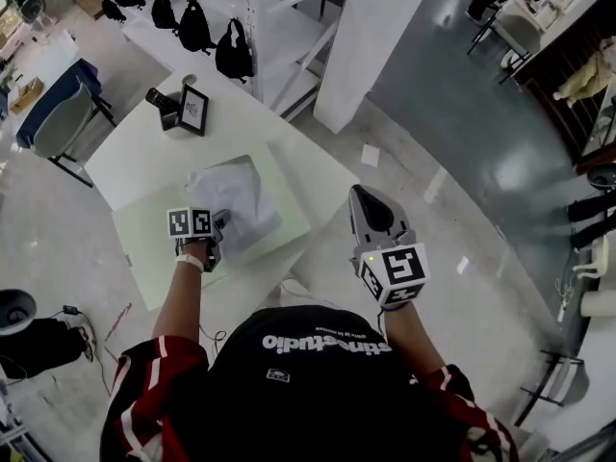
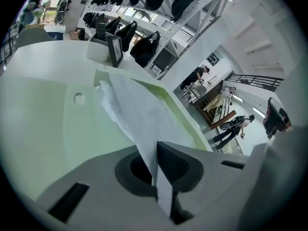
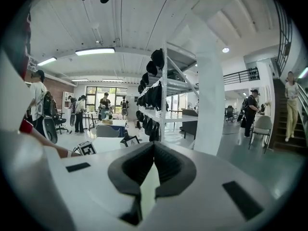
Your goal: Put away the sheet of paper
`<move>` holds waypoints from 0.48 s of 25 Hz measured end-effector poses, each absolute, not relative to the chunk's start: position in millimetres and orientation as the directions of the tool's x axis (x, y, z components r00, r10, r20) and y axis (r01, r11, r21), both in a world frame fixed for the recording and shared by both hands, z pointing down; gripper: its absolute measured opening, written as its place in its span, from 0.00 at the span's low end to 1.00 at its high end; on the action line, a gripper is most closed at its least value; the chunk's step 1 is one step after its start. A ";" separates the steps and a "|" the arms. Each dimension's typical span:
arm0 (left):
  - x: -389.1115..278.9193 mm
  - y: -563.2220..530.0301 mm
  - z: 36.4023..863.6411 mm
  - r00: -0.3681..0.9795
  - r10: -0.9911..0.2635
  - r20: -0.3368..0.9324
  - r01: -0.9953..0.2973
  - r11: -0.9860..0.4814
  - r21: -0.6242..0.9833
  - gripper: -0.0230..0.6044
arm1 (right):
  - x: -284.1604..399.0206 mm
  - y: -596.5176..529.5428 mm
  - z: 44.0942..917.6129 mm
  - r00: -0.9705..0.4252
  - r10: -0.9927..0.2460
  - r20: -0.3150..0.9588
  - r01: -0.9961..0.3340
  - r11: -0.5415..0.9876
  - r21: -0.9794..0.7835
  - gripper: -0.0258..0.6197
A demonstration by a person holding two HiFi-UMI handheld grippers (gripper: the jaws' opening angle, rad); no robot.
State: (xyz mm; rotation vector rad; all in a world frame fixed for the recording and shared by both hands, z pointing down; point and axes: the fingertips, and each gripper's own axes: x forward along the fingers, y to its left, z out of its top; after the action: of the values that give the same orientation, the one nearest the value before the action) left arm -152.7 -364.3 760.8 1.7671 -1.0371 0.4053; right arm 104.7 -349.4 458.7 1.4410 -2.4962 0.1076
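A crumpled white sheet of paper [image 1: 236,195] lies on a pale green tray [image 1: 144,229] on the white table [image 1: 135,147]. My left gripper [image 1: 219,221] is at the sheet's near edge and is shut on it. In the left gripper view the paper [image 2: 139,114] runs from the closed left gripper [image 2: 156,146] out over the green tray [image 2: 43,119]. My right gripper [image 1: 361,192] hangs off the table's right side, above the floor. In the right gripper view the right gripper [image 3: 154,144] has its tips together and holds nothing.
A small framed picture [image 1: 192,109] and a black device [image 1: 159,99] stand at the table's far side. Behind it is a white shelf rack with black bags [image 1: 231,46]. A white pillar [image 1: 375,37] rises at the right. A chair [image 1: 63,123] stands at the left.
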 end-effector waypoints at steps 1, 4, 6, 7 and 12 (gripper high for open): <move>-150.3 -365.9 760.9 0.577 -0.459 0.676 -0.796 -0.131 0.592 0.05 | 108.0 -348.9 458.6 -0.471 -0.844 0.259 -0.863 0.501 0.066 0.04; -143.6 -369.0 760.5 0.583 -0.456 0.673 -0.793 -0.137 0.594 0.05 | 118.2 -346.6 458.2 -0.453 -0.852 0.263 -0.871 0.486 0.070 0.04; -139.5 -370.8 760.1 0.586 -0.457 0.670 -0.791 -0.140 0.596 0.05 | 124.2 -345.8 457.7 -0.443 -0.857 0.263 -0.877 0.476 0.072 0.04; -138.0 -371.7 760.0 0.586 -0.458 0.669 -0.790 -0.140 0.597 0.05 | 126.3 -345.9 457.7 -0.440 -0.859 0.263 -0.878 0.473 0.072 0.04; -134.5 -372.1 760.8 0.563 -0.472 0.678 -0.809 -0.145 0.570 0.05 | 128.5 -343.8 459.6 -0.444 -0.856 0.266 -0.876 0.477 0.071 0.04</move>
State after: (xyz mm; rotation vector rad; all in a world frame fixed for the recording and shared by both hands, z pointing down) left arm -134.5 -372.1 760.8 1.7910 -1.0564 0.4186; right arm 128.5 -343.8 459.6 1.4789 -2.4612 0.1122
